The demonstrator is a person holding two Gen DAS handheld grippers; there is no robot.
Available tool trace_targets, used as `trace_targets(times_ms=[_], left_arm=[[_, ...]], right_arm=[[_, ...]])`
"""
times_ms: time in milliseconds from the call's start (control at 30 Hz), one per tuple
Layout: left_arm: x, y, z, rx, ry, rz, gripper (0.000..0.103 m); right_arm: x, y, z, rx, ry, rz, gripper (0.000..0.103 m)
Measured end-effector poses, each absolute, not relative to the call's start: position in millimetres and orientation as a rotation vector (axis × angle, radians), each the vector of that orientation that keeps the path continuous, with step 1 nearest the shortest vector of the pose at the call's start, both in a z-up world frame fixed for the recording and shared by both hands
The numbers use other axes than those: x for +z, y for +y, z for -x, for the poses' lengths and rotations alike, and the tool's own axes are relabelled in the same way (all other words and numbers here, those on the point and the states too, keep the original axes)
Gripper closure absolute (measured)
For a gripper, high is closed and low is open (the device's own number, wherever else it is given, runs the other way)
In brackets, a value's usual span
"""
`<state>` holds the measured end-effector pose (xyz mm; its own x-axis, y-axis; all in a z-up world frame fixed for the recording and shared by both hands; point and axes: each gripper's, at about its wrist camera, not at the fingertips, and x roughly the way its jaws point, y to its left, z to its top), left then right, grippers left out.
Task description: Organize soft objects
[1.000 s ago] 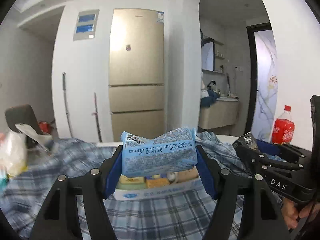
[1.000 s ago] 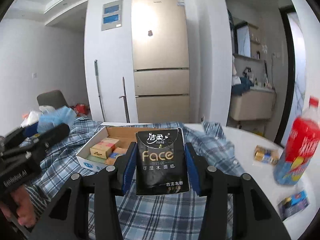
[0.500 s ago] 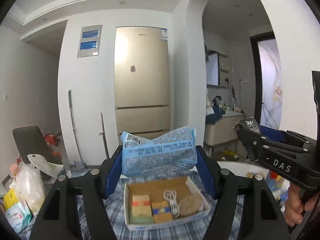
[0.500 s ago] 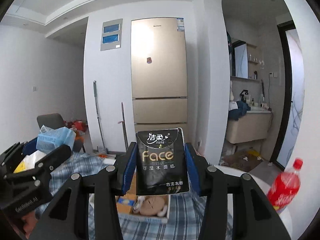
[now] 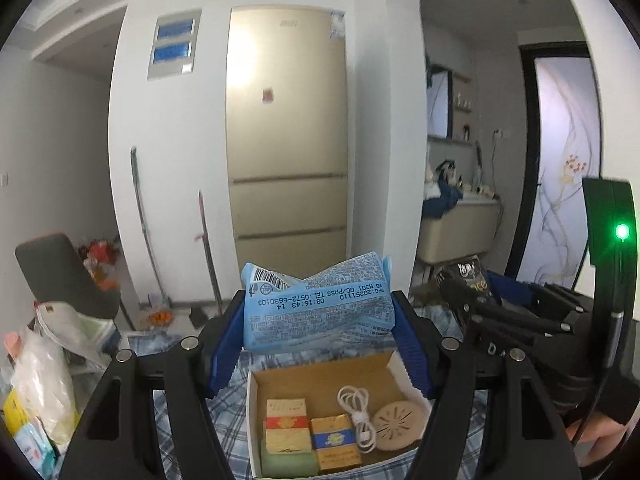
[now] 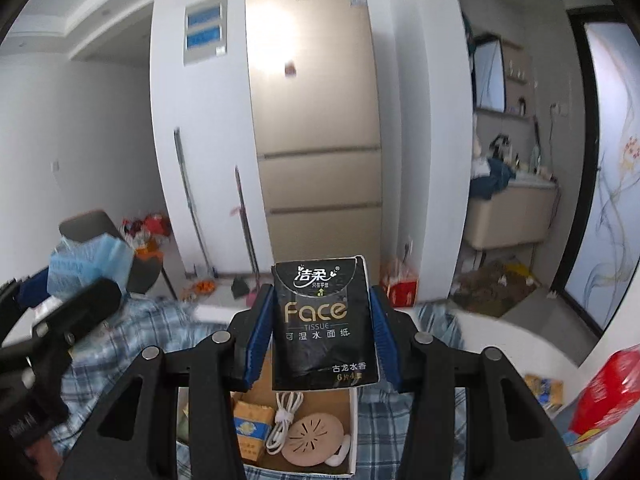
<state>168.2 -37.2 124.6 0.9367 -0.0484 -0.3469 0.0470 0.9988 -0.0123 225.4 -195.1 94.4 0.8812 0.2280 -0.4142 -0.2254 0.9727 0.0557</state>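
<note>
- Holding steady in the left wrist view: the left gripper (image 5: 318, 322) is clamped on a light blue tissue pack (image 5: 316, 306), blue pads pressing both ends so the pack bows up a bit in the middle. Printed label side faces the camera, upside down.
- Right gripper (image 6: 323, 326) is squeezed onto a black tissue pack (image 6: 323, 322) with "Face" in gold lettering, standing upright between the pads.
- Both packs are up in the air, above a cardboard box (image 5: 320, 368) that sits on a blue plaid cloth (image 5: 228, 404).
- Inside the box, from the left wrist view: small red-and-yellow carton (image 5: 286, 420) at the near left, a blue-and-yellow carton (image 5: 334, 438) just right of it, a pale green block (image 5: 288, 465) nearest the camera, then a coiled white cable (image 5: 356, 416) and a round tan disc with slots (image 5: 398, 428) on the right.
- Right wrist view shows the same cable, disc and blue-and-yellow carton, plus something small and white tucked by the disc that I can't make out.
- Each gripper shows in the other's camera: the right one at the right edge with a green light (image 5: 622, 232) glowing, the left one at the far left with its blue pack.
- A red bottle (image 6: 604, 394), blurry, stands at the near right on the white table (image 6: 520, 344).
- Far back is a beige fridge (image 5: 286, 140) with two mop handles leaning on the wall to its left.
- Bags and wrappers (image 5: 36, 384) are piled at the near left.
</note>
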Motion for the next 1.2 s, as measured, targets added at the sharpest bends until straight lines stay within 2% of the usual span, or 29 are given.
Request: trace_targets(times_ms=[367,600,700,767,833,900,1200], left_arm=[[29,-14,-236,-0.057,0.598,0.017,0.032],[-13,-10,-256,-0.059,0.714,0.014,0.032],[-21,-8,-260,-0.053,0.732,0.012,0.031],[-22,-8,-259,-0.048,0.737,0.009,0.023],[-21,-7,-259,-0.032,0.73,0.002,0.016],[-19,-7,-258,-0.024,0.718,0.001,0.016],[-8,-1,-251,-0.025,0.686,0.024,0.016]], right_arm=[[-8,-190,-288,0.289,0.69,0.014,0.057],[-37,-172,-296,0.296,0.765,0.085,0.057],[-41,-164,-294,0.305,0.774,0.113,0.057],[-41,-161,-292,0.306,0.776,0.118,0.056],[-39,-163,-291,0.301,0.767,0.112,0.048],[-37,-165,-291,0.303,0.753,0.101,0.042],[-26,-174,-293,0.277,0.748,0.061,0.042]])
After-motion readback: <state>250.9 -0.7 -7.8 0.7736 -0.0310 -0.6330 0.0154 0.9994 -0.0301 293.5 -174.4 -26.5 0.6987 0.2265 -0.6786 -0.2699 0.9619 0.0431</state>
